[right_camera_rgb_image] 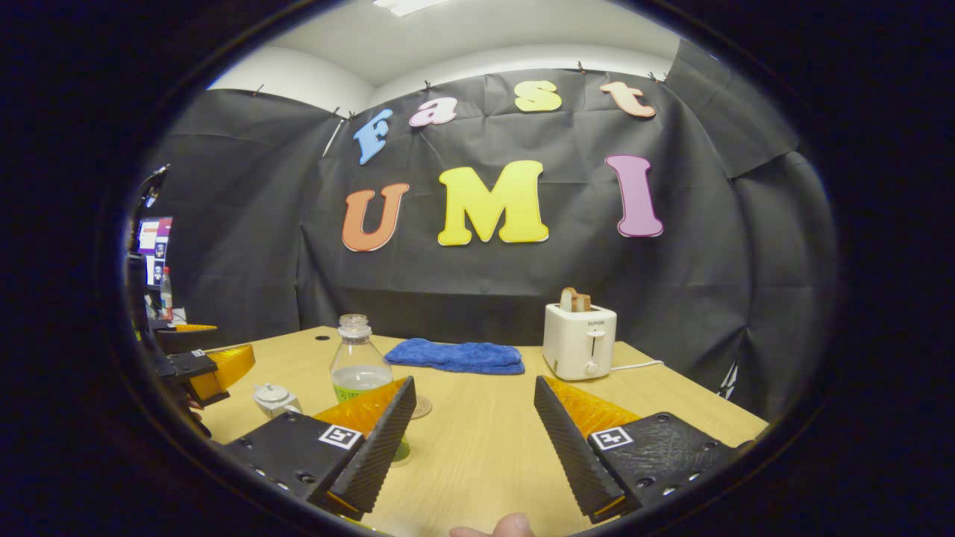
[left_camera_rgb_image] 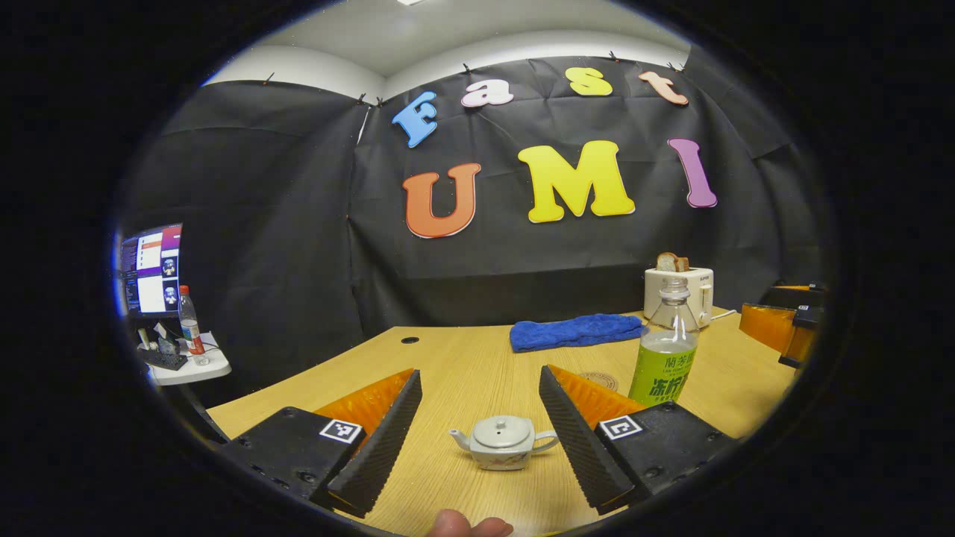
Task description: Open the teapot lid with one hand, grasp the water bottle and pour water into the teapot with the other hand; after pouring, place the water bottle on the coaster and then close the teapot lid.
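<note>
Both tools up and idle above the desk (left_camera_rgb_image: 462,365); left hand-held gripper (left_camera_rgb_image: 477,440) spread wide, nothing between its fingers; teapot (left_camera_rgb_image: 501,441) sits on the desk right in that gap but farther off, lid (left_camera_rgb_image: 501,428) on, spout to the view's left, handle to its right. Right hand-held gripper (right_camera_rgb_image: 471,440) also released, fingers apart, nothing gripped; water bottle (right_camera_rgb_image: 359,365) stands upright just behind its left finger, cap looks off, partly full.

Judgement on risks: lid knob is small & prob. smooth, so a wide-open pinch coming in off-centre could skid off it or nudge the whole pot; pot looks light, may slide or tip w/ a sideways push. Bottle w/ no cap: a squeeze too hard or a knock from the finger beside it could slop water on the desk; tall & narrow, so easy to topple. Coaster (left_camera_rgb_image: 599,380) lies close to the bottle's foot, so there's little room for setting down later.

Views differ: left gripper view gives the pot centred, the bottle (left_camera_rgb_image: 664,350) whole w/ its label, right of the gap, plus the other tool at far right edge; right gripper view puts the teapot (right_camera_rgb_image: 276,399) small at left, near the other tool, w/ the bottle's lower half hidden behind a finger. Both catch the blue cloth (right_camera_rgb_image: 456,356) & toaster (right_camera_rgb_image: 580,339) at the back.
</note>
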A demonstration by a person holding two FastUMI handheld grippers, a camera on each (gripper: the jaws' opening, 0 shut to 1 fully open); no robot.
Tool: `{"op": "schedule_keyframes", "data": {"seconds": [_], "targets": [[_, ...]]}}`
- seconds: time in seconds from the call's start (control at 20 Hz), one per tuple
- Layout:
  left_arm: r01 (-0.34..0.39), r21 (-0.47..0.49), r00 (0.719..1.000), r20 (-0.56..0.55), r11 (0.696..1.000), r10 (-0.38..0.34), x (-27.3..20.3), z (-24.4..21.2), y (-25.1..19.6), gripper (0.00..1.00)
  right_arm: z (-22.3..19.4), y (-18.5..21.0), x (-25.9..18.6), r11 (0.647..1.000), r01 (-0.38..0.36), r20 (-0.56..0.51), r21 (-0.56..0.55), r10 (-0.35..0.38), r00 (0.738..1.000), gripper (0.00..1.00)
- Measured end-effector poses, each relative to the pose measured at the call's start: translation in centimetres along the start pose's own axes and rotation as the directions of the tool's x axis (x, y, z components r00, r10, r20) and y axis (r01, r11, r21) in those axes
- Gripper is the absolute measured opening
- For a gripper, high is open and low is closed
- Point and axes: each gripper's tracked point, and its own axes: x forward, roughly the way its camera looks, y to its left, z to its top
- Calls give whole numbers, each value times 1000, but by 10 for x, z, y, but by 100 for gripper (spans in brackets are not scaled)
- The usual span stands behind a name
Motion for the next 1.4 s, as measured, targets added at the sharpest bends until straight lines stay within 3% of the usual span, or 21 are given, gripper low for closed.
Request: {"op": "schedule_keyframes", "data": {"seconds": [0.3,0.7,0.95,1.1,1.25,1.3,1.35,1.4], "targets": [[28,-27,990,-140,999,-32,21,-41,-8,98,-8,-13,2,999,43,-17,-24,-44,999,95],[30,-6,976,-216,1000,-31,36,-55,-9,71,-27,-23,13,997,72,-72,-3,-72,995,95],[40,25,973,-228,999,-34,38,-55,-17,44,-27,-22,14,998,68,-70,-11,-68,995,96],[55,39,971,-234,998,-44,39,-54,-21,35,-24,-19,13,998,55,-63,-21,-56,996,96],[58,53,971,-236,997,-44,40,-54,-19,22,-22,-13,9,999,23,-58,-25,-25,998,97],[60,45,971,-233,997,-48,41,-53,-17,19,-20,-7,9,1000,-9,-57,-21,8,998,95],[67,33,973,-225,997,-57,40,-52,-18,8,-21,-1,6,999,-39,-55,-18,38,998,95],[69,22,973,-223,997,-63,40,-52,-17,7,-19,4,4,998,-68,-52,-16,67,996,95]]}}
